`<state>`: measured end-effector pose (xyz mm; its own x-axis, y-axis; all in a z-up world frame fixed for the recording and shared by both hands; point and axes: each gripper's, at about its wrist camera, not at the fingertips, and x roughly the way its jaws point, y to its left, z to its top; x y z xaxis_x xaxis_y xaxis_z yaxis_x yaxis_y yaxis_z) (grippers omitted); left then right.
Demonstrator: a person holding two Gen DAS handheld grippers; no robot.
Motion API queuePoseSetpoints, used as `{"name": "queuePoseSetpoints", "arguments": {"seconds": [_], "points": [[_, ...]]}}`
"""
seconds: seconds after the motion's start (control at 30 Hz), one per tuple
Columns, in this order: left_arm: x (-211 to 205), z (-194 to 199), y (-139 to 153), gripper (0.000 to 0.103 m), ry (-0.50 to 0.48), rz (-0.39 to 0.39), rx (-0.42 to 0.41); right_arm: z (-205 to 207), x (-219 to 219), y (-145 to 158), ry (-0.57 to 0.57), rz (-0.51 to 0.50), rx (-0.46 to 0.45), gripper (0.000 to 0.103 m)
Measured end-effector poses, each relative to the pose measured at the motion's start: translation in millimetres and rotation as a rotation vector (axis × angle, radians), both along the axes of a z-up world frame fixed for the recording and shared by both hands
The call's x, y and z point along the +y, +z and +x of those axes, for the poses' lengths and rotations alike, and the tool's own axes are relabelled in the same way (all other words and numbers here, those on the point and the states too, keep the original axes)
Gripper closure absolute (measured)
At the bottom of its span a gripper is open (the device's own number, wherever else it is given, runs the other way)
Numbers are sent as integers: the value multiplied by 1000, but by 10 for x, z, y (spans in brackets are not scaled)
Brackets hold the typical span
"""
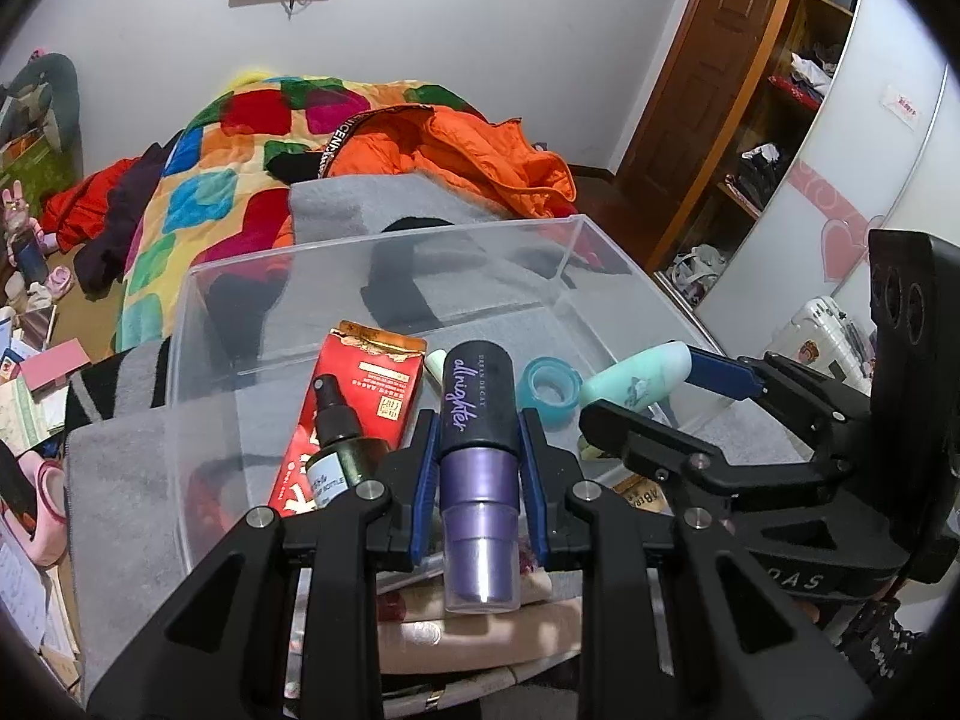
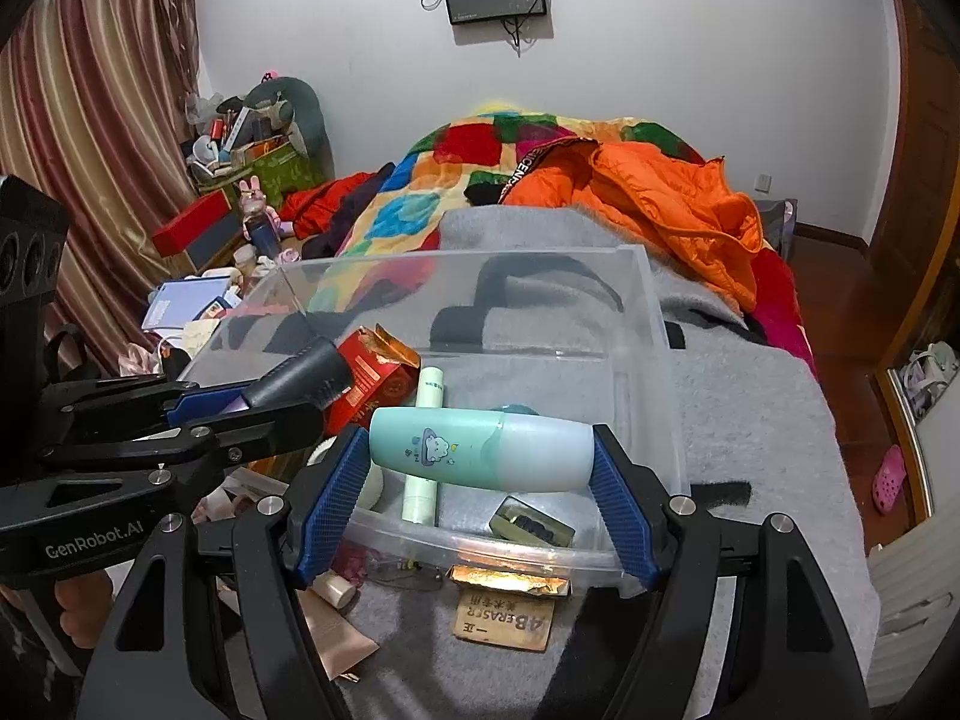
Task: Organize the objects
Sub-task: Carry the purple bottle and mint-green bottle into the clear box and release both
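Observation:
My left gripper point(image 1: 478, 438) is shut on a purple spray bottle with a black cap point(image 1: 478, 420), held upright-forward over the near rim of a clear plastic bin point(image 1: 372, 252). My right gripper point(image 2: 480, 462) is shut on a mint green bottle point(image 2: 480, 450), held sideways over the same bin point(image 2: 660, 312). In the bin lie a red box point(image 1: 354, 396), a small dark spray bottle point(image 1: 339, 426), a teal tape roll point(image 1: 549, 387), a pale green tube point(image 2: 426, 450) and a small gold-black item point(image 2: 528, 525).
The bin rests on a grey blanket point(image 2: 750, 420) on a bed with a patchwork quilt point(image 2: 420, 192) and an orange jacket point(image 2: 660, 198). An eraser card point(image 2: 504, 621) and small cosmetics lie before the bin. Clutter fills the left floor; a wardrobe point(image 1: 780, 120) stands right.

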<state>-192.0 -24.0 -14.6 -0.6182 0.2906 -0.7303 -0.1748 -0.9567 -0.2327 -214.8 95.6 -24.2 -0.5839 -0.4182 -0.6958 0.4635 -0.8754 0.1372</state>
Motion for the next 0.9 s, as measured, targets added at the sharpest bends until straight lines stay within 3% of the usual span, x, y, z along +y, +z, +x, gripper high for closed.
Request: {"name": "queuePoseSetpoints", "arguments": {"seconds": [0.23, 0.57, 0.9], "points": [[-22, -62, -64, 78, -9, 23, -21, -24, -19, -15, 9, 12, -4, 33], [-36, 59, 34, 77, 2, 9, 18, 37, -32, 16, 34, 14, -5, 33], [-95, 329, 299, 52, 46, -8, 102, 206, 78, 176, 28, -7, 35, 31]]}}
